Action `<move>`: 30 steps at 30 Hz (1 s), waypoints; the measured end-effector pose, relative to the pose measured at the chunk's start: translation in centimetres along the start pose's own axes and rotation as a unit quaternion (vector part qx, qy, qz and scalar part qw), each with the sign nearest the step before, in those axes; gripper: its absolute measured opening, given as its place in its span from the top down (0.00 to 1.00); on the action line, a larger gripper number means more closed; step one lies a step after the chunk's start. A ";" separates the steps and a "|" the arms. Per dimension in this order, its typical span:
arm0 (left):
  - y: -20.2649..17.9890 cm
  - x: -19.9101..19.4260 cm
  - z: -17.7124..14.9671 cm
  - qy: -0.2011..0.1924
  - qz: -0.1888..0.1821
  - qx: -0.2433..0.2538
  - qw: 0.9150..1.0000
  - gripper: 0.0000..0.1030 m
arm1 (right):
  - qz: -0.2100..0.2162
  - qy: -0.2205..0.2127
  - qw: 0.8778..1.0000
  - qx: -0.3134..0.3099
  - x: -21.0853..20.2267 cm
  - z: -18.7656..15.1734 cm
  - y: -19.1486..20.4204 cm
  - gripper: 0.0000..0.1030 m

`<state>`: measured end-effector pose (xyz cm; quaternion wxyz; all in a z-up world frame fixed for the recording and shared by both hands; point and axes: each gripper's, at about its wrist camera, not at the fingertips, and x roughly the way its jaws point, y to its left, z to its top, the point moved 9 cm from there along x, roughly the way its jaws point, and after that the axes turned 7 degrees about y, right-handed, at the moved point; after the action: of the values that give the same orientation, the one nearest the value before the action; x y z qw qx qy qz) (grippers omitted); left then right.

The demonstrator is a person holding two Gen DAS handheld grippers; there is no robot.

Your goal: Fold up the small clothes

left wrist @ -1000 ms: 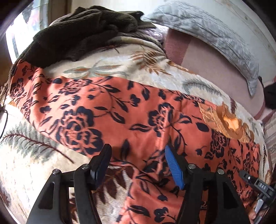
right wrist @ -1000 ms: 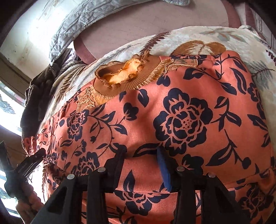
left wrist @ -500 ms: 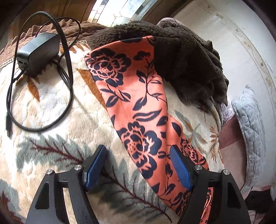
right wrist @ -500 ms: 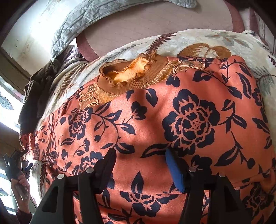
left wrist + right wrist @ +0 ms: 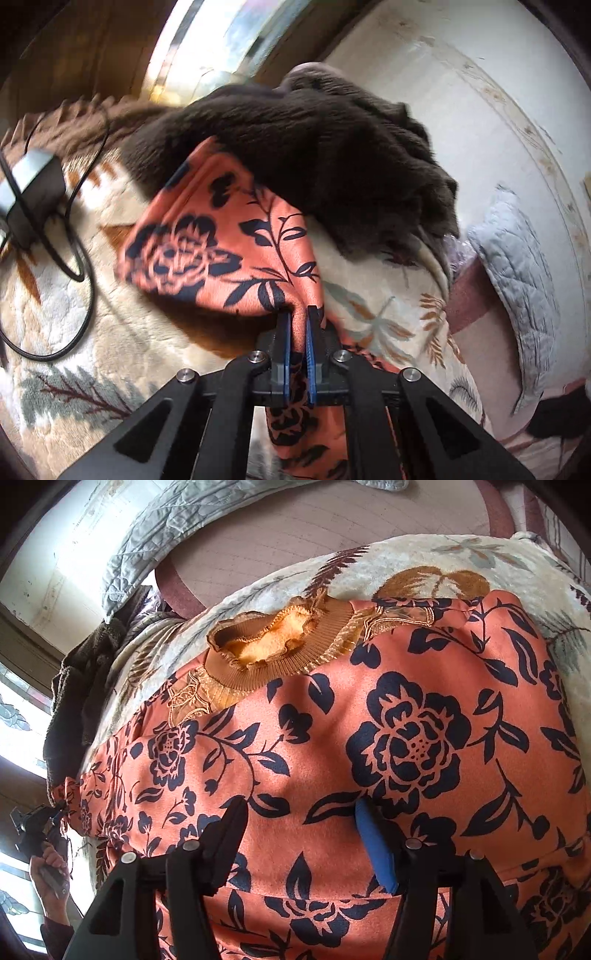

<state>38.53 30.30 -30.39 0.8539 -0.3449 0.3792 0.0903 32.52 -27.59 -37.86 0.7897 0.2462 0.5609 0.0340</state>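
Note:
An orange top with dark blue flowers [image 5: 369, 738] lies spread on a cream leaf-patterned blanket [image 5: 424, 554], its brown ribbed collar [image 5: 273, 661] at the far side. My right gripper [image 5: 299, 812] is open, hovering low over the top's body. In the left wrist view my left gripper [image 5: 298, 314] is shut on the sleeve of the top [image 5: 221, 243], pinching a fold of it between the blue pads and lifting it off the blanket [image 5: 110, 321]. The left gripper also shows far left in the right wrist view [image 5: 37, 823], held by a hand.
A dark brown fleece garment [image 5: 314, 158] is heaped just beyond the sleeve end. A black charger with its cable [image 5: 33, 199] lies on the blanket at left. A grey quilted pillow [image 5: 524, 295] and a pink sheet [image 5: 332, 535] lie by the wall.
My left gripper has swung from the top's body to the sleeve and closed on it, bunching and raising the fabric. My right gripper has barely moved and stays open.

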 end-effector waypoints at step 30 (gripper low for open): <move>-14.3 0.3 -19.4 0.114 0.032 0.291 0.949 0.41 | 0.174 0.010 0.982 0.078 -2.6 0.2 1.8 0.26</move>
<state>33.29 6.83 -32.37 0.8650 -0.0769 0.4945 -0.0362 32.10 -26.96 -34.77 0.7442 0.4006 0.5185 0.1297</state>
